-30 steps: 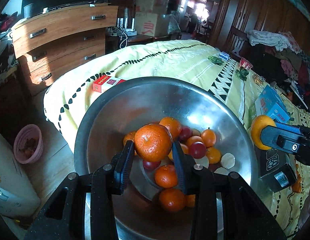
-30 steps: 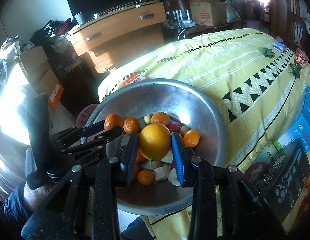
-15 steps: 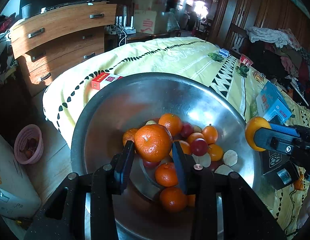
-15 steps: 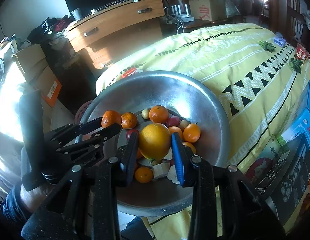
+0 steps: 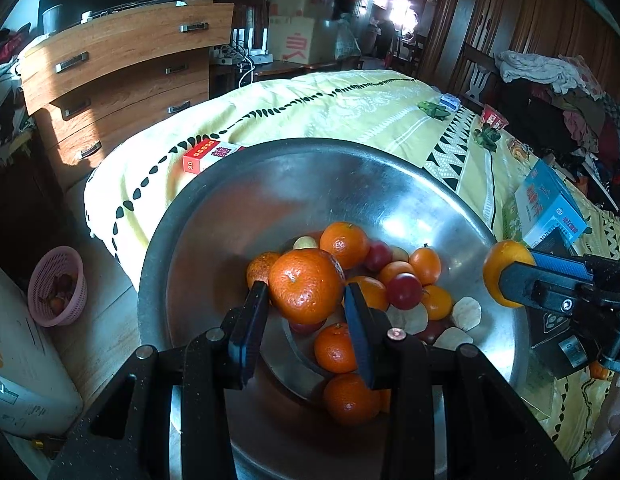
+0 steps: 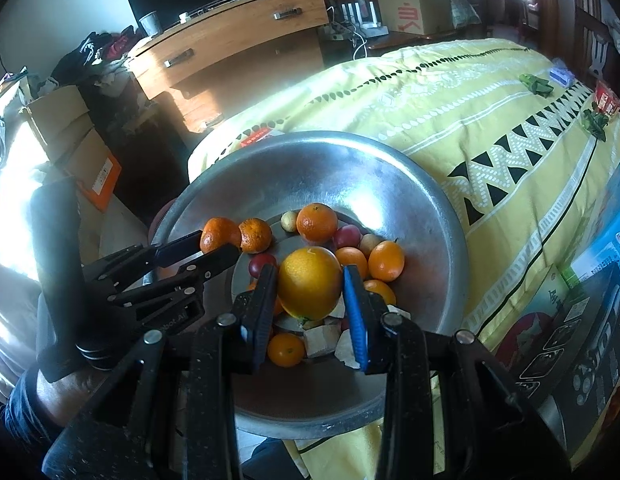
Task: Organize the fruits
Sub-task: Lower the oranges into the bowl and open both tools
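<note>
With the left tongs [image 5: 306,304] clenched on a tangerine [image 5: 306,285] and the right tongs [image 6: 310,296] grasping a yellow orange [image 6: 310,282], both above the steel bowl [image 5: 389,184], each should lower close to the pile before releasing, avoiding bruising drops.

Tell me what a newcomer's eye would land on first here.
A big round steel bowl on the yellow patterned bedspread, heaped with small orange and red fruits. Above it, the left gripper clamps a dimpled orange mandarin, and the right gripper clamps a smooth yellow-orange orange.
</note>
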Available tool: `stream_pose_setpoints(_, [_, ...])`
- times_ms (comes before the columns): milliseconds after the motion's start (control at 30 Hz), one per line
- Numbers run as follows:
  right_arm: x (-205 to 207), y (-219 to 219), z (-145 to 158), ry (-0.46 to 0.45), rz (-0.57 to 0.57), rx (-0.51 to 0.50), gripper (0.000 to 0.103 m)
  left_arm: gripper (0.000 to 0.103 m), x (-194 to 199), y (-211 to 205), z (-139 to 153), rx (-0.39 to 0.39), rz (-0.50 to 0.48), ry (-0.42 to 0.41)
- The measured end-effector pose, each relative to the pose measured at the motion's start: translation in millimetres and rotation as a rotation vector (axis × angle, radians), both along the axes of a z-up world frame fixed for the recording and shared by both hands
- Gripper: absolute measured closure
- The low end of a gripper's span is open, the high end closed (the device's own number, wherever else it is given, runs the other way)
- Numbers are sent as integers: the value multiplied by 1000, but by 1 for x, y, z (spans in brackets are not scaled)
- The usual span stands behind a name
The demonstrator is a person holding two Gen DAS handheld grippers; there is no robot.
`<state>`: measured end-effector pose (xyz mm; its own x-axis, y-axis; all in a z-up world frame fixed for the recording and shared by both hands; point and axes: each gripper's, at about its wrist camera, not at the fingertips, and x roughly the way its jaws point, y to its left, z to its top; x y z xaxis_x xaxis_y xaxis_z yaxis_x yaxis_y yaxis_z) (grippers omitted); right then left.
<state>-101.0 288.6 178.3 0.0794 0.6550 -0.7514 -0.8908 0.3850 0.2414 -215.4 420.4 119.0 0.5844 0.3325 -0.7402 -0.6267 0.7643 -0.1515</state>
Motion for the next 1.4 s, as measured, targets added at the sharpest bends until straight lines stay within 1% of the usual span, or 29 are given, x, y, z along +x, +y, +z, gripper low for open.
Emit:
stream_pose_setpoints(1067, [-1, 4, -14, 23, 4, -20, 69, 63, 1, 0, -5, -5, 3, 10])
stream_pose_setpoints(1400, [0, 6, -24, 43, 1, -40, 69, 63, 1, 1, -7, -5, 9, 11])
